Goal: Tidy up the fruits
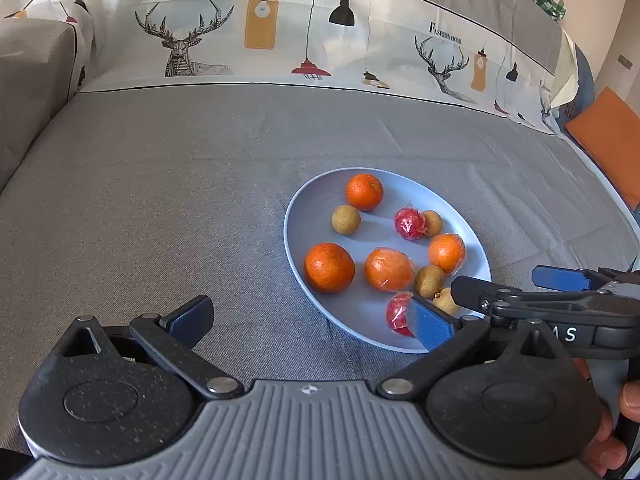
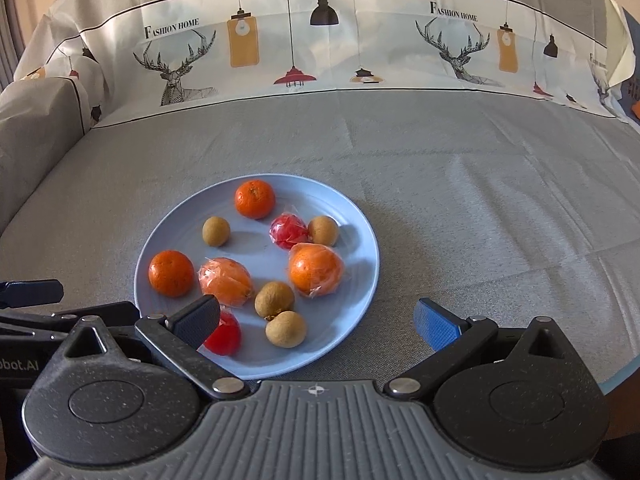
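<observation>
A light blue plate [image 1: 304,204] [image 2: 360,280] lies on the grey cloth and holds several fruits: bare oranges [image 1: 329,268] [image 2: 171,273], plastic-wrapped oranges [image 1: 388,270] [image 2: 316,269], small brown longans [image 1: 346,219] [image 2: 274,299] and red wrapped fruits [image 1: 409,224] [image 2: 289,232]. My left gripper [image 1: 310,320] is open and empty, just short of the plate's near-left rim. My right gripper [image 2: 316,322] is open and empty over the plate's near edge; its left finger partly hides a red fruit [image 2: 224,336]. The right gripper also shows in the left wrist view [image 1: 516,284].
The grey cloth [image 1: 160,200] covers a wide seat. A printed backrest cover with deer and lamps [image 1: 280,40] [image 2: 320,48] rises behind. A grey armrest [image 1: 32,80] stands at the left. An orange cushion [image 1: 608,136] lies at the far right.
</observation>
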Demonstrator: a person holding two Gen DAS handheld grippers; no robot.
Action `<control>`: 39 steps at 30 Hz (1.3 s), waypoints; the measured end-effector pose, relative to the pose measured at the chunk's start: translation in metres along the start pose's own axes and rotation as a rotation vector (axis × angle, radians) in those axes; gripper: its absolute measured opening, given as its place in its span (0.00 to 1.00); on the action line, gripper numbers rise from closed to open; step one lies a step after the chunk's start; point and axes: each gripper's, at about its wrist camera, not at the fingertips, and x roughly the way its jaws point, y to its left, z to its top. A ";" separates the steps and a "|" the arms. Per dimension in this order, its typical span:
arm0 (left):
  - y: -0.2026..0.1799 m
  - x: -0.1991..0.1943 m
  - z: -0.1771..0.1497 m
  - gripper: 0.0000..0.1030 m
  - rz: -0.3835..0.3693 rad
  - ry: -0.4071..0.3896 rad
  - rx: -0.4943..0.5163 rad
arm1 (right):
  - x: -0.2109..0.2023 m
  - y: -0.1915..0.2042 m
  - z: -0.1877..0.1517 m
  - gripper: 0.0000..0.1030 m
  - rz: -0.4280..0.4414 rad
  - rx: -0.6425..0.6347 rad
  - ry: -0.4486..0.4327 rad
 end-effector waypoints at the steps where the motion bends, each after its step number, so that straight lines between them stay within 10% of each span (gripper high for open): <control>1: -0.001 0.000 0.000 0.99 -0.001 0.000 0.000 | 0.001 0.000 0.000 0.99 0.001 0.002 0.001; 39: -0.009 -0.001 0.000 0.99 -0.046 -0.037 0.053 | 0.001 -0.007 0.009 0.99 0.009 0.059 -0.037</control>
